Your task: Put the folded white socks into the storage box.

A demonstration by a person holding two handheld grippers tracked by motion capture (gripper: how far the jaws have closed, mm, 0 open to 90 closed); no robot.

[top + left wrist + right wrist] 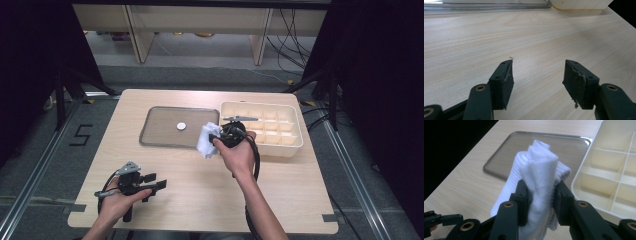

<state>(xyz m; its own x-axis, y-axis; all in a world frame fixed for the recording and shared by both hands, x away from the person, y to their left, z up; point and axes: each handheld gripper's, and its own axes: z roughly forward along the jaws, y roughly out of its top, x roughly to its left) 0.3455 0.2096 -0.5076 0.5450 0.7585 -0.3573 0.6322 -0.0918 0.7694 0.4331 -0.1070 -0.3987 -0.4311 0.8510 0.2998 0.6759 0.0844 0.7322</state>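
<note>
Wooden table (200, 190), tray (155, 132), compartment box (295, 145)

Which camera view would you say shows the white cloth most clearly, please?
The right gripper view: the white cloth sits close up, folded and ribbed, pinched between the right gripper jaws. The high view shows it small, beside the tray.

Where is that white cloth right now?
The white cloth is pinched in the right gripper, near mid-table in the high view, between the grey tray and the cream compartment box.
</note>
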